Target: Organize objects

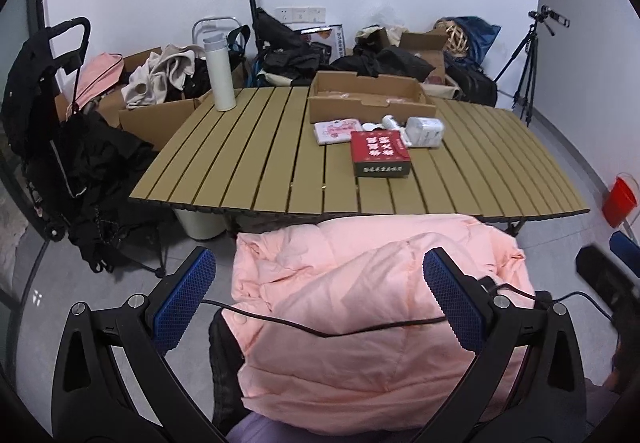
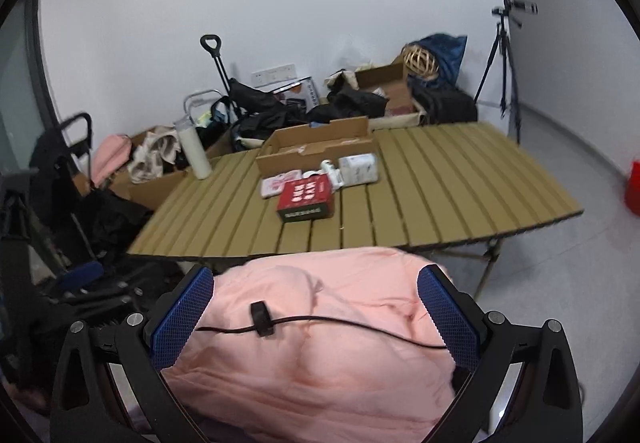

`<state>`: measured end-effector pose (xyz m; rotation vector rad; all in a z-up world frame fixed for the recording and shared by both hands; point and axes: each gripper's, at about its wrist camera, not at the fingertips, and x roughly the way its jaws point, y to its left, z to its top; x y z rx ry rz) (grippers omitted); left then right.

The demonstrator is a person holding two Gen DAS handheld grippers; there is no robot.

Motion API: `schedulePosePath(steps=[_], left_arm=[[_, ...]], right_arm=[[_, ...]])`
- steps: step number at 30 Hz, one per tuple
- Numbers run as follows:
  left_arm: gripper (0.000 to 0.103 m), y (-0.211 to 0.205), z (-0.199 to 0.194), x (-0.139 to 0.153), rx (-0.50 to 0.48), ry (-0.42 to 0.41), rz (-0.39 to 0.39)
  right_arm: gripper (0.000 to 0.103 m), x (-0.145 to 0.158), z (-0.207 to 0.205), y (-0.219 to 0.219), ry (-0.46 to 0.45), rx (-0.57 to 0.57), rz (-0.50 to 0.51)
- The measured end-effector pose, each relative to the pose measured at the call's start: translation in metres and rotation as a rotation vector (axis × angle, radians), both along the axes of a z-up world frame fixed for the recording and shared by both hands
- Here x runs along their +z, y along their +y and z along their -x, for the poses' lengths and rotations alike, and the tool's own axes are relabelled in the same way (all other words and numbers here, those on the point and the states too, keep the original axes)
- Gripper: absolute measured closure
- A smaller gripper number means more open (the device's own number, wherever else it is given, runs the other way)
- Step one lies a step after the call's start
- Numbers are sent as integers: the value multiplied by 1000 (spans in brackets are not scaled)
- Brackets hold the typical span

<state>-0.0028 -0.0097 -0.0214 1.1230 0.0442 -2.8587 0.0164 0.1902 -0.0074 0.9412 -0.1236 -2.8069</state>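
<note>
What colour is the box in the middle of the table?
Red on top, dark sides: the box shows best in the left wrist view.

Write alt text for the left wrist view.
Open left gripper hovers over a pink padded jacket, facing a slatted table holding a red box, white packets, an open cardboard box and a white bottle.

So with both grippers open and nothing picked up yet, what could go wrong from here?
The tall white bottle stands upright near the table's far left edge; a sweeping reach might topple it. The small packets crowd against the red box, so an open left gripper or right gripper may catch two items at once.
</note>
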Motion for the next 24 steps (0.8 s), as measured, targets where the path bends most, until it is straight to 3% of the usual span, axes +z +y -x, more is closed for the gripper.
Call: schedulePosePath(steps=[5, 9, 13, 15, 17, 19, 20, 21, 23, 24], left_arm=[[0, 12, 26, -19, -50, -68, 34], [0, 18, 65, -34, -137, -151, 20], [0, 6, 142, -36, -221, -209, -86], [0, -2, 182, -37, -254, -185, -130], [0, -3, 224, -48, -282, -123, -93], [4, -2, 262, -72, -318, -107, -69], [12, -4, 281, -89, -319, -139, -79], [27, -6, 298, -104, -320, -178, -116], [37, -13, 320, -127, -304, -257, -218], [37, -16, 326, -136, -298, -273, -259]], right_arm=[[0, -28, 38, -18, -157, 140, 0], [0, -39, 88, -18, -206, 80, -108], [0, -43, 157, -15, -223, 123, -114], [1, -46, 197, -19, -221, 150, -119], [8, -56, 237, -27, -197, 169, -154], [14, -76, 281, -36, -216, 182, -150], [16, -87, 299, -42, -241, 182, -129], [16, -99, 316, -48, -266, 185, -110], [19, -121, 337, -66, -289, 202, -140], [22, -132, 345, -75, -296, 217, -180]])
